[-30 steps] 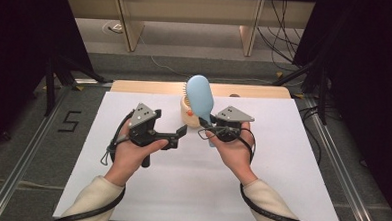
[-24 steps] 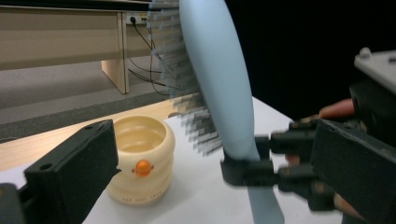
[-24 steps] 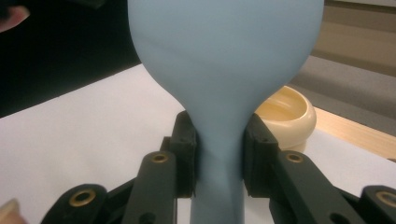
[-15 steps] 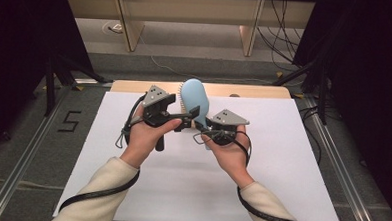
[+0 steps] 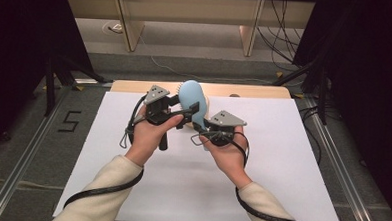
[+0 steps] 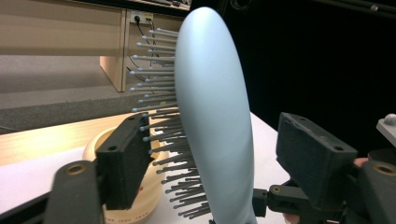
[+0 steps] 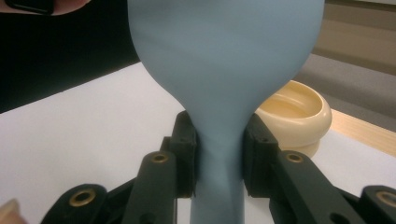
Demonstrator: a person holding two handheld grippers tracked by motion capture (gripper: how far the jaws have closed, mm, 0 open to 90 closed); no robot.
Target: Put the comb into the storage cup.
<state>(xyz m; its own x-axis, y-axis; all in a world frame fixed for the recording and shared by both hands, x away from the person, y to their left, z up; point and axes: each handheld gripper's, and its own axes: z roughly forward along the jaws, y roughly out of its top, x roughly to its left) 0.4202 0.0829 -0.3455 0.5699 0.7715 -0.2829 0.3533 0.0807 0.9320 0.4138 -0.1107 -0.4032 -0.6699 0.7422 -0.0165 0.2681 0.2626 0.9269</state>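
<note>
A pale blue hairbrush point(image 5: 190, 97) stands upright above the white table, bristles facing left. My right gripper point(image 5: 200, 127) is shut on the neck of the hairbrush point(image 7: 219, 84), one black pad point(image 7: 186, 154) on each side of it. My left gripper point(image 5: 183, 111) is open around the brush head point(image 6: 215, 116). One of its pads point(image 6: 122, 161) sits at the bristle tips, and the other pad point(image 6: 312, 156) stands off the smooth back. A cream bowl point(image 7: 299, 112) rests on the table just behind the brush, partly hidden in the high view.
White sheeting point(image 5: 292, 159) covers the table, with a strip of bare wood point(image 5: 255, 91) along the far edge. Black curtains flank both sides. A "5" mark point(image 5: 69, 121) lies on the floor at left. Cables trail from both grippers.
My left gripper has risen and moved right until its jaws straddle the brush head. The right gripper has shifted slightly left with the brush still held.
</note>
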